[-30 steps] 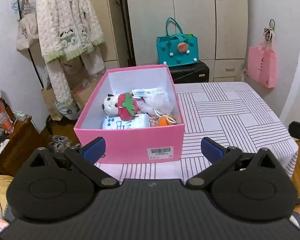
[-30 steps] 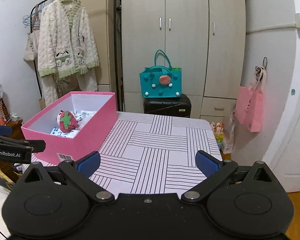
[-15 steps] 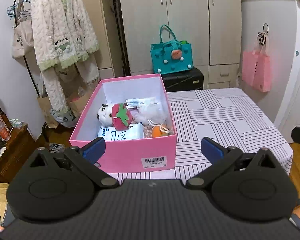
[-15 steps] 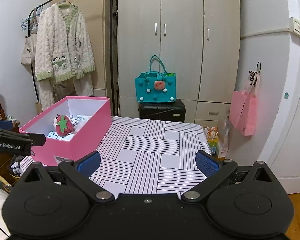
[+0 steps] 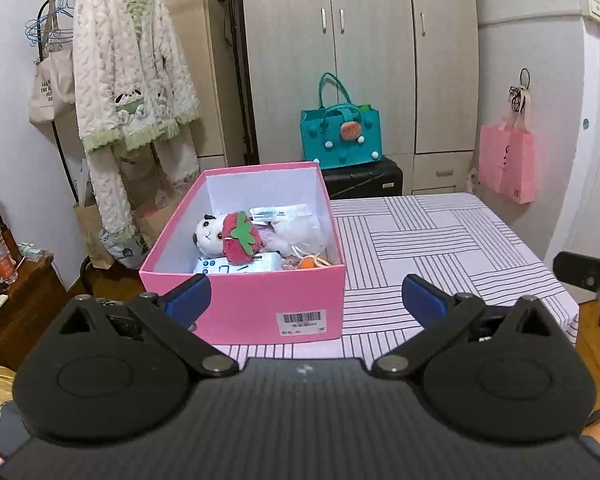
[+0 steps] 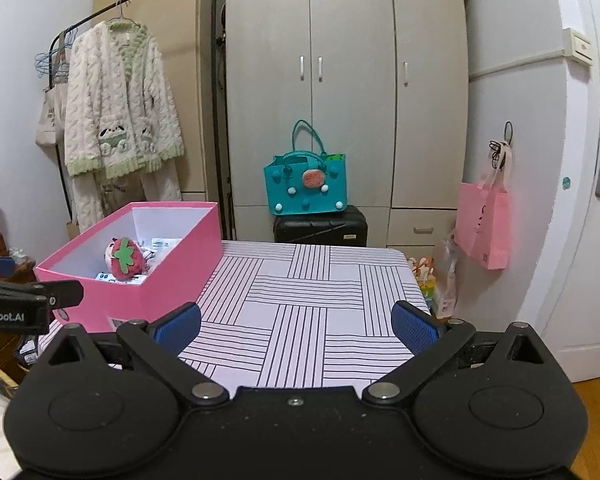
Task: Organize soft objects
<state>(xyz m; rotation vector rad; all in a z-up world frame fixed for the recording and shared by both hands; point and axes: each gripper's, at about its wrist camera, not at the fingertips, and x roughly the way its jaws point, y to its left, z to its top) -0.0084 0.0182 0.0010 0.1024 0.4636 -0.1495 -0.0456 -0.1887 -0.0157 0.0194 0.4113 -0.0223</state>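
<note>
Pink shoebox (image 5: 260, 304) on the striped counter (image 5: 440, 240) holds a strawberry plush (image 5: 240, 240); only the left view shows its barcode label (image 5: 303, 322). Left tongs (image 5: 304, 300) and right tongs (image 6: 296, 324) both gape, empty; "Robot.AI" is readable on the left tongs in the right view.

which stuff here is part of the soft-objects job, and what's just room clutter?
Job:
pink box
strawberry plush, on the pile inside the box
panda plush
tissue pack
left gripper and right gripper, both open and empty

Clutter:
teal bag
pink bag
robe
wardrobe
black case
</note>
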